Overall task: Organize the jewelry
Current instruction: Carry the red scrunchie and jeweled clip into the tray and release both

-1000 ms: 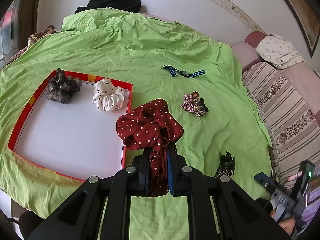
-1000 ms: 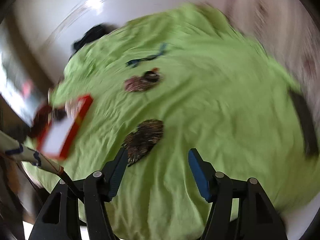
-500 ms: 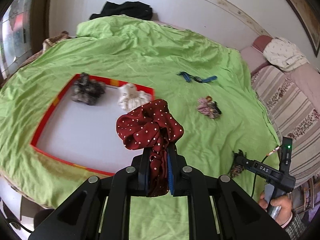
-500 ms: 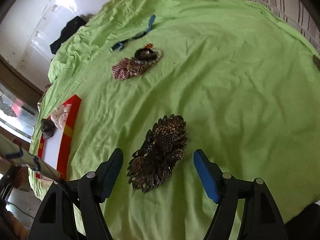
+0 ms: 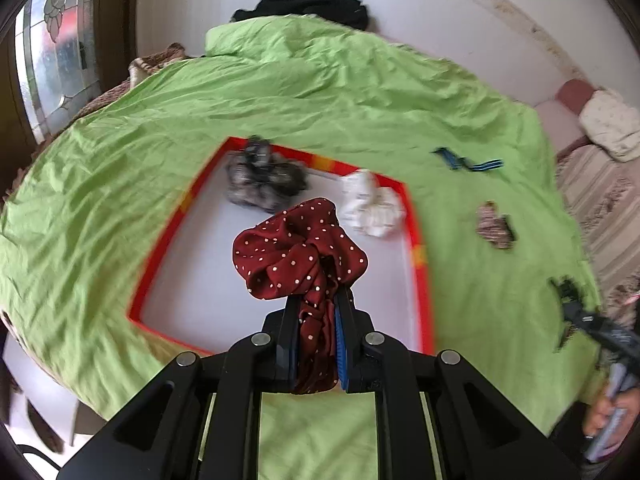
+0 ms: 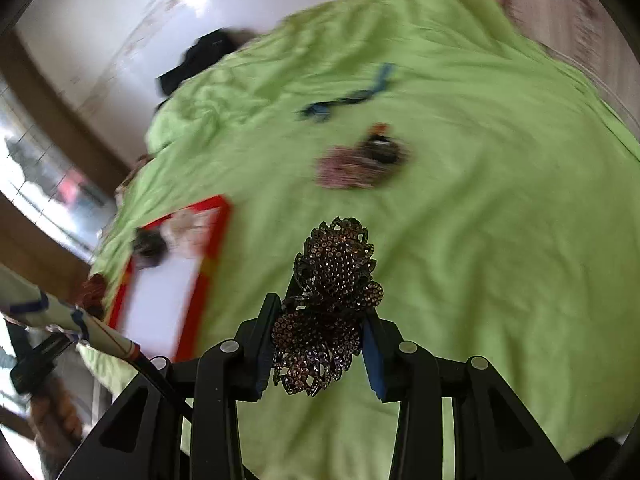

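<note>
Since the earlier frame, both claws have travelled: the left claw [image 5: 318, 312] now hangs over the white floor of the red-rimmed tray [image 5: 420, 240] instead of beside it, and the right claw [image 6: 320, 332], which was spread above the rhinestone hair clip [image 6: 332, 280], now has the clip between its jaws and off the bed.

Seen from the left wrist, the left claw is pressed together, pinching a dark red polka-dot scrunchie [image 5: 298, 248] whose bunched ring stands up past the fingertips. The tray lies on a green bedsheet [image 5: 320, 92]. A grey scrunchie [image 5: 264, 182] and a white scrunchie [image 5: 372, 204] sit along its far edge, grey to the left, white to the right. The red scrunchie is directly above the bare middle of the tray, nearer than both, so a drop here would likely land clear of them.

Seen from the right wrist, the right claw's jaws are closing on the rhinestone hair clip. Its long axis runs forward along the fingers, its far end sticking out beyond them. From this claw the tray [image 6: 216, 248] lies to the near left, well apart. The left hand is clearly the closer one to the tray. A pink striped scrunchie [image 6: 348, 166] and a blue striped band [image 6: 352, 96] remain on the sheet, farther away.
</note>
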The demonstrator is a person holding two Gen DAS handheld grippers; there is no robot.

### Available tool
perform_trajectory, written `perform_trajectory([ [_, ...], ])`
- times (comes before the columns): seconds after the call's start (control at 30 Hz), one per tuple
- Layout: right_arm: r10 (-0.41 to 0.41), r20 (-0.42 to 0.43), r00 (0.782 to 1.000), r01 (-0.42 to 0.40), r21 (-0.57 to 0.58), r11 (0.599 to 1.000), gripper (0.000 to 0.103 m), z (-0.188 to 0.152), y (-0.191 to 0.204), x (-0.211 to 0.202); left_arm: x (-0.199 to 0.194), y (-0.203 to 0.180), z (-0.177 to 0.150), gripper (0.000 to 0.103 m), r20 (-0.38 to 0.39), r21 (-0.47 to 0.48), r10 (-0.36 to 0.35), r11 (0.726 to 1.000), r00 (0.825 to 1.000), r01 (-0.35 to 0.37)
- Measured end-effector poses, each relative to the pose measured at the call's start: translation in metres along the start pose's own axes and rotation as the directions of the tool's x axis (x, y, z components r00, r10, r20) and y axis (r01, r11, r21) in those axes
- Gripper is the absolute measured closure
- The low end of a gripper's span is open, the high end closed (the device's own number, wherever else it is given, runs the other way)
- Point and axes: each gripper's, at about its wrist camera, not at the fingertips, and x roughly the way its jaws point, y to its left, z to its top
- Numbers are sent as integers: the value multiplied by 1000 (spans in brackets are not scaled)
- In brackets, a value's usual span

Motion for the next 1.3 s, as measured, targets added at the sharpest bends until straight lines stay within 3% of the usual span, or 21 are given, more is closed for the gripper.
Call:
perform_trajectory([
  [0.23,128,-108,986,-144,-157,977,62,18,102,60,54,41,24,89,-91,-62,25,998,996,-31],
  [0.4,158,-170,973,-200,-268,942,62,17,172,118,80,61,41,89,-119,-58,67,996,991,-74],
  [0.53,155,-198,968,-210,-298,931,62,18,203,160,97,74,50,89,-137,-56,88,994,987,-96],
  [0.73,134,-239,962,-202,-285,937,62,22,221,211,112,89,55,87,-147,-83,82,992,986,-95],
  [0.93,105,-224,969,-170,-294,941,61,27,233,231,112,98,59,82,-122,-123,56,990,991,-71],
  [1.03,93,-214,972,-157,-305,939,56,29,237,233,107,101,59,69,-111,-147,44,987,993,-60],
  [1.1,105,-200,974,-164,-306,938,39,29,237,228,100,102,59,60,-95,-162,38,985,995,-53],
  [1.3,145,-155,977,-187,-311,932,35,33,237,196,66,101,57,52,-44,-202,41,978,998,-49],
])
